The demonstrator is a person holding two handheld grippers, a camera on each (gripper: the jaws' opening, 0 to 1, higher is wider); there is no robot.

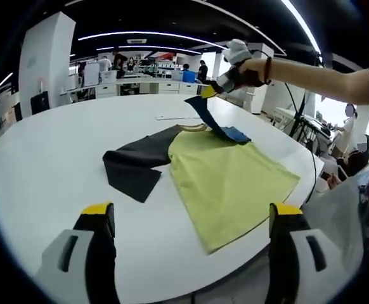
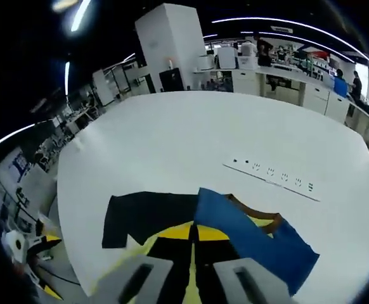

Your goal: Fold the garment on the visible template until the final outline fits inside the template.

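garment (image 1: 226, 174) flat on table (image 1: 51, 164) ahead of my left gripper (image 1: 191, 218) | its far sleeve (image 1: 211, 120) lifted above it by my right gripper (image 1: 217, 87) | power strip (image 2: 274, 175) beyond the garment

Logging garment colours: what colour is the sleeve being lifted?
Blue sleeve, held by the right hand-held gripper; clearest in right gripper view.

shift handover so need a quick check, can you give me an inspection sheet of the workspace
surface: white table, bare around the shirt.
job's things: yellow-green shirt lying flat, black sleeve spread out, blue sleeve lifted; no template seen.
clutter: flat white socket strip on the table.
grippers: left claw open, off the shirt; right claw shut on the blue sleeve.
cables: nothing seen on the table.
surroundings: open office, desks, people at the back.
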